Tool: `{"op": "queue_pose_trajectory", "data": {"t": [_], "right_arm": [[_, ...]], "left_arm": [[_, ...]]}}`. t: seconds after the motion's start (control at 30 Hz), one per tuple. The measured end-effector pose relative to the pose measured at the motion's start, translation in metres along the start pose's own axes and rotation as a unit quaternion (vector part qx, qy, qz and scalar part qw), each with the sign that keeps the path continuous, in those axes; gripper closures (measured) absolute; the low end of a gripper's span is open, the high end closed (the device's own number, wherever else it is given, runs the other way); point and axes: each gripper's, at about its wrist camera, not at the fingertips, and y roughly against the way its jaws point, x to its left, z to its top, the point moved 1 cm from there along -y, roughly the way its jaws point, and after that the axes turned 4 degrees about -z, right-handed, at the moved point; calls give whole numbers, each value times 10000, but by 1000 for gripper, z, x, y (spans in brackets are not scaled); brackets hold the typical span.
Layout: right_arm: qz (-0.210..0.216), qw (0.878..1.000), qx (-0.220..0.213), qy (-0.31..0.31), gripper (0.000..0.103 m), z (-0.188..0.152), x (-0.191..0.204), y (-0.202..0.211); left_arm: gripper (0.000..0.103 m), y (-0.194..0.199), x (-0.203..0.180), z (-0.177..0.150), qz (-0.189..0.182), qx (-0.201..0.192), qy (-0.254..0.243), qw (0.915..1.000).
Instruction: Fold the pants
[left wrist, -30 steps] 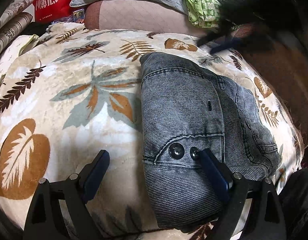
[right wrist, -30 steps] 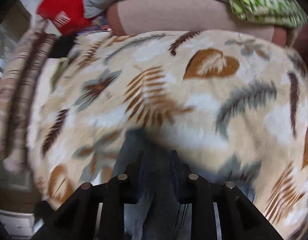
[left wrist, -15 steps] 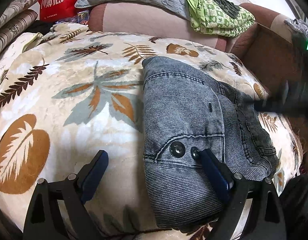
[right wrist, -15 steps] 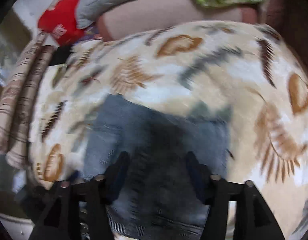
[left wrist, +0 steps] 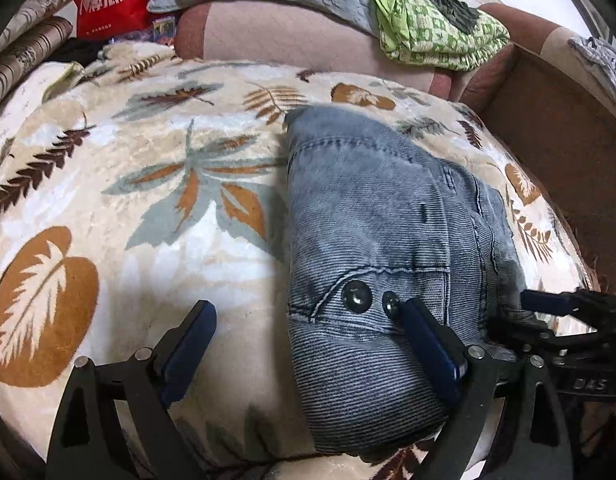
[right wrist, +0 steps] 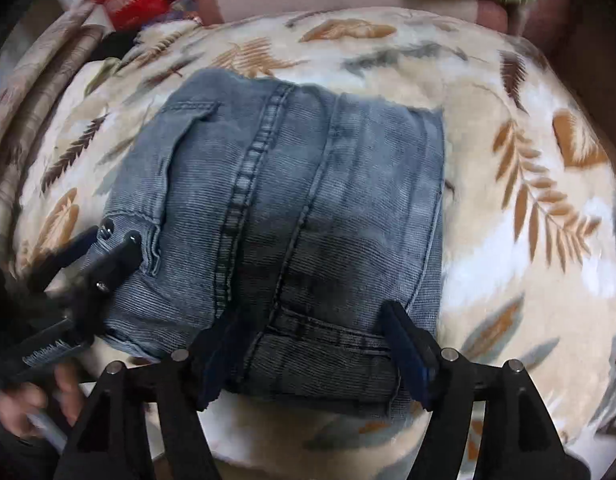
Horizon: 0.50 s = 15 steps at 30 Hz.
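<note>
— Where are the pants (right wrist: 292, 216) from where you stand?

— Right under me. They lie as a squat folded bundle on the leaf-print blanket (right wrist: 527, 184) over the bed, more to the right half of it, with the waistband end near me and the folded end far. The long axis of the bundle runs near to far, along the seam I can see down its middle.

— And your right claw (right wrist: 308, 354)?

— It sits at the near edge of the bundle, and its jaws are opening. The denim lies between the two blue pads, but I can't see them pinching it — I judge it holds nothing.

— The left claw (left wrist: 304, 344)?

— Spread wide. Its right finger (left wrist: 423, 344) rests on top of the denim just beside the two metal buttons (left wrist: 357, 297); its left finger stands over bare blanket, well off the cloth. So it grips nothing — at most it presses the left near corner down.

— Which one is nearer the next job?

— My guess is the fold is nearly done and what's left is tidying or one last fold from the near edge to the far one. For that the right claw is the better placed: it straddles the middle of the near edge, square to the long axis. The left claw covers only the left corner, by the buttons.

— Any worry?

— The bundle is thick and springy-looking; the top layer may slide if only one corner is pinned.
</note>
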Motion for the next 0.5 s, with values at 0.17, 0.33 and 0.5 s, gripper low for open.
{"op": "queue_pose_trajectory", "data": {"t": [0.17,0.33,0.5], "right_arm": [[-13,9992,-384,-88,28,11,2,36],[-38,9998,81,-157,19,-12,-6,-4],[-110,9990,-329,-287,18,-3,-5,26]], "left_arm": [[9,-1,2,0,-30,12,43,10000],[8,-1,0,-1,13,-20,-3,10000],[7,-2,2,0,-20,3,69,10000]]}}
